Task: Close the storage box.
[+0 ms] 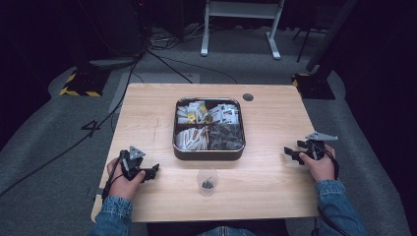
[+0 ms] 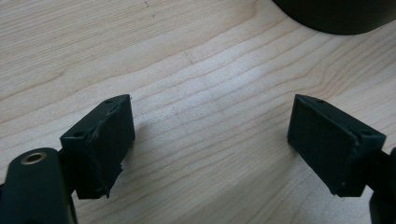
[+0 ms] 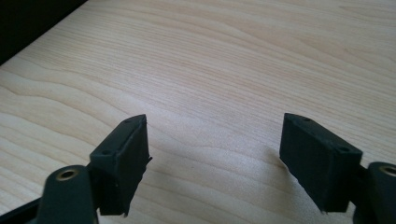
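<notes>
Just in front of the tin (image 1: 209,153), at the table's near edge, stands the cup (image 1: 207,182) with a dark piece in its bottom, likely set there to take items from the tin's four compartments. Left of the cup rests the left gripper (image 1: 151,171), right of it the right gripper (image 1: 289,153); both have jaws wide, empty, low over the table (image 1: 147,113), seemingly parked.

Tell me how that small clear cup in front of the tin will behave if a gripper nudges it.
The clear cup looks thin and nearly empty, so probably light and apt to slide or tip. It stands upright, taller than wide, which favours tipping. Its smooth wall may slip between the pads.
</notes>
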`<state>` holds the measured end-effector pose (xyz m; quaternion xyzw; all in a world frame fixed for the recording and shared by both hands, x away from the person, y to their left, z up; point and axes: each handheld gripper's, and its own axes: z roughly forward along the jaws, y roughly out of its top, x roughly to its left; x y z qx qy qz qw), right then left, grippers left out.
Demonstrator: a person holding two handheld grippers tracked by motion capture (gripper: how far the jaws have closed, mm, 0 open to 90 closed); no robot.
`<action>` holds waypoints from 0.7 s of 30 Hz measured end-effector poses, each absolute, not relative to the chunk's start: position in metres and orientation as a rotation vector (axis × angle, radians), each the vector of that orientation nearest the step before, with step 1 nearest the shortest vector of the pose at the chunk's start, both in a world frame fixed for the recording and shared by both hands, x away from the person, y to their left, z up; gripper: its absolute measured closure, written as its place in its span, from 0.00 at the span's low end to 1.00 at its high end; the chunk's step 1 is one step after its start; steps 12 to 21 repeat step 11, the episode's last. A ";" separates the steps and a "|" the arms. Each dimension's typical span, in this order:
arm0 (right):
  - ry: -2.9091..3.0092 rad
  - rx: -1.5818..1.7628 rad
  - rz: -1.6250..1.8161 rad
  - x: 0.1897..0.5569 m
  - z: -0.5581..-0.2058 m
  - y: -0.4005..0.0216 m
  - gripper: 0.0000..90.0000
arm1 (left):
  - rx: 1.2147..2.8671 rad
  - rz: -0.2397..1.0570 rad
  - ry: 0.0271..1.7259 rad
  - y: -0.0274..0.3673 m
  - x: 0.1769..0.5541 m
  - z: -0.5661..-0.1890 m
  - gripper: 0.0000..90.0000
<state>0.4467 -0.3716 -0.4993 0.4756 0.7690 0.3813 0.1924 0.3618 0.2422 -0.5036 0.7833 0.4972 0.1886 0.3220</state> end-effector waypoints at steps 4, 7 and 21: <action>2.198 1.318 1.030 0.448 -0.502 -0.371 0.21 | 2.054 0.487 1.307 0.243 0.362 -0.504 0.17; 2.221 1.281 0.986 0.448 -0.503 -0.367 0.18 | 2.057 0.487 1.300 0.245 0.363 -0.504 0.17; 2.215 1.280 0.961 0.447 -0.503 -0.364 0.16 | 2.059 0.488 1.301 0.246 0.363 -0.504 0.17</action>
